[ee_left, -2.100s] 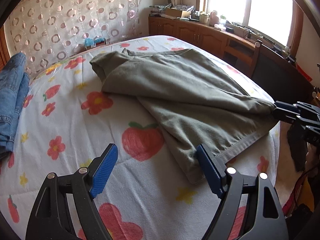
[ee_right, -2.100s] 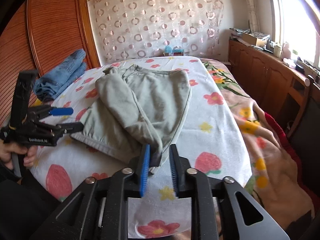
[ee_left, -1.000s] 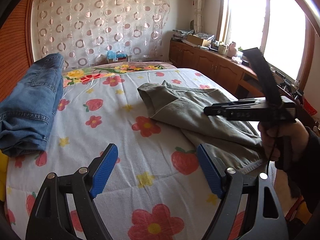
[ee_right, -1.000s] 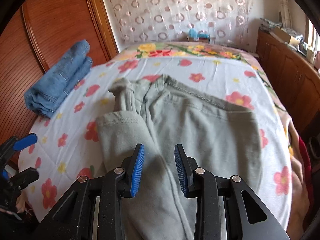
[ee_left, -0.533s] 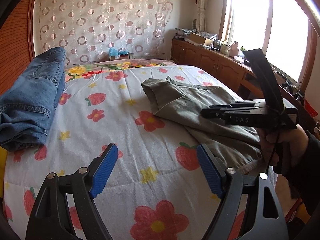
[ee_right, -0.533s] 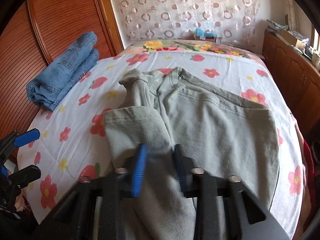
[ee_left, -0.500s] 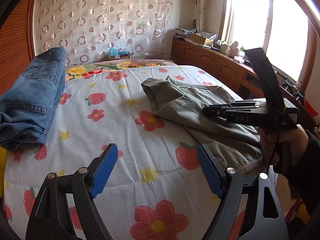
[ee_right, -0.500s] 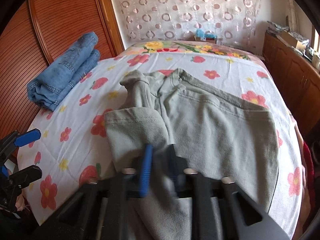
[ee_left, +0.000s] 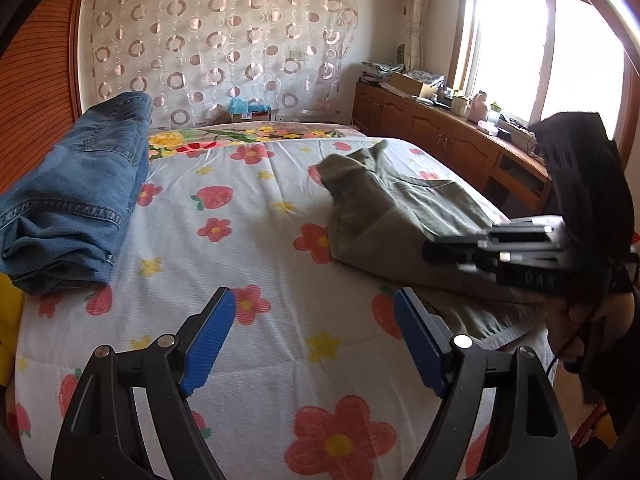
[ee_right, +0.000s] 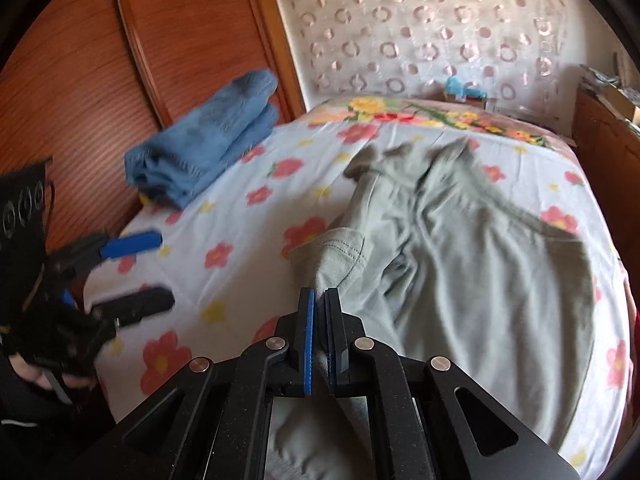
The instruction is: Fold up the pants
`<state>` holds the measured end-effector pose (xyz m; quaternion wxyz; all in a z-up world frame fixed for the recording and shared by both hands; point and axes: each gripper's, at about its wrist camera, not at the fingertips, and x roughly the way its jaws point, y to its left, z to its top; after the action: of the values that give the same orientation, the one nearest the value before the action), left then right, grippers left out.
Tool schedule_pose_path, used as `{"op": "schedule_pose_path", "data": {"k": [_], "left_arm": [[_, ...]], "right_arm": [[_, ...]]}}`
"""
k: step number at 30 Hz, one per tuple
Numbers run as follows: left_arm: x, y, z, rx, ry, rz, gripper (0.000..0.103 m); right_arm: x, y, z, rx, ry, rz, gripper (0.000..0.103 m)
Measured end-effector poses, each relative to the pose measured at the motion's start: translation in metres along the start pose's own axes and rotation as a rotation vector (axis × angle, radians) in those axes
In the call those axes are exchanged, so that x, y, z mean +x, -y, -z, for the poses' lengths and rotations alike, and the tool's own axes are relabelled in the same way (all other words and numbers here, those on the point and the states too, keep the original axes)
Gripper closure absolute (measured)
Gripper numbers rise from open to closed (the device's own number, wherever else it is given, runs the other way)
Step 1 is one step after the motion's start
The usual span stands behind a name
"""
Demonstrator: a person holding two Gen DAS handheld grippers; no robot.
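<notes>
The right gripper (ee_right: 319, 312) is clamped on a fold of the grey-green pants (ee_right: 472, 248), which lie rumpled on the flowered bedsheet (ee_left: 256, 240). The left gripper (ee_left: 310, 340) hovers over bare sheet, jaws spread wide (folded jeans (ee_left: 76, 200) sit well apart).
</notes>
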<state>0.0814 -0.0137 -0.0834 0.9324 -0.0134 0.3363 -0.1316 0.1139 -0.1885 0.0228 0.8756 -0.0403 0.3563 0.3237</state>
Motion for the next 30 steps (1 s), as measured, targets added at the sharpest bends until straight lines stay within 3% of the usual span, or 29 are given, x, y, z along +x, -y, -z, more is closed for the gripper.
{"op": "schedule_pose_path", "data": {"k": [5, 9, 13, 18, 21, 27, 28, 30], "left_arm": [[0.001, -0.005, 0.002, -0.01, -0.003, -0.003, 0.021], [0.002, -0.006, 0.003, -0.013, -0.004, -0.003, 0.021], [0.003, -0.006, 0.003, -0.013, -0.005, -0.001, 0.021], [0.005, -0.003, 0.005, -0.009, -0.009, 0.003, 0.021], [0.005, -0.001, 0.006, -0.005, -0.011, 0.005, 0.021], [0.006, -0.001, 0.007, -0.003, -0.017, 0.008, 0.021], [0.006, -0.001, 0.007, -0.003, -0.017, 0.008, 0.021], [0.006, -0.001, 0.007, -0.004, -0.018, 0.008, 0.021]], "right_arm": [[0.006, -0.003, 0.001, -0.003, -0.024, 0.003, 0.098], [0.001, -0.003, -0.001, 0.0, -0.011, 0.014, 0.082], [-0.019, 0.002, -0.008, 0.017, 0.041, 0.026, 0.074], [-0.024, 0.02, -0.017, 0.088, 0.099, 0.069, 0.073], [-0.014, 0.026, -0.022, 0.115, 0.086, 0.082, 0.073], [0.015, 0.019, -0.024, 0.133, 0.021, 0.029, 0.074], [0.018, 0.02, -0.026, 0.136, 0.009, 0.022, 0.083], [0.025, 0.018, -0.025, 0.133, -0.009, 0.006, 0.087]]}}
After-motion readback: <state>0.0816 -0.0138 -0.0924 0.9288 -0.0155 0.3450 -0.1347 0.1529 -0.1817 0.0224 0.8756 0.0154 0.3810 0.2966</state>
